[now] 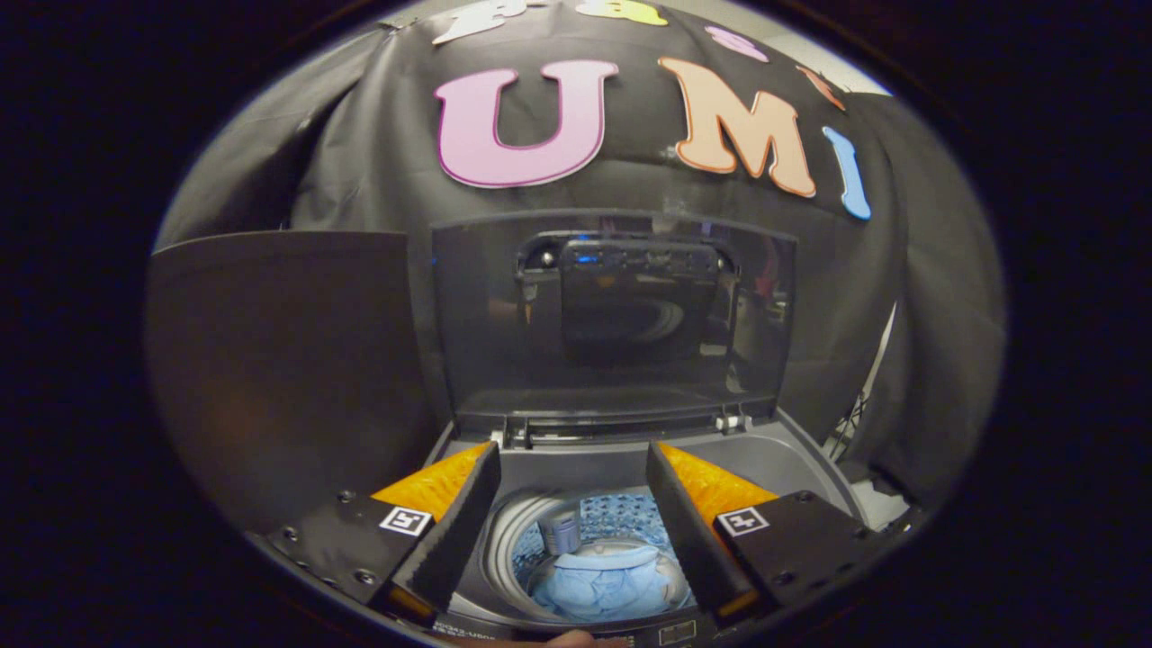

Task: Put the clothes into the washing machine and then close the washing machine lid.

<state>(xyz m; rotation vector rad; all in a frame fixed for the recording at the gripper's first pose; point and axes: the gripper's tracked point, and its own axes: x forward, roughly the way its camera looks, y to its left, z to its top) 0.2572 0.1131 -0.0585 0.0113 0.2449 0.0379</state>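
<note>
A top-loading washing machine [792,459] stands just ahead of me with its dark see-through lid [612,315] raised upright behind the drum opening. Light blue clothes [598,585] lie at the bottom of the drum [504,549], seen between and below my fingers. A small grey cup-like part [560,531] stands in the drum behind the clothes. My gripper [573,459] hovers above the drum opening, open, with nothing between its fingers.
A dark flat panel [288,360] stands to the left of the machine. Black cloth hangs behind and to the right. Cables [855,414] run down beside the machine's right rear corner. A fingertip [571,639] shows at the machine's front edge.
</note>
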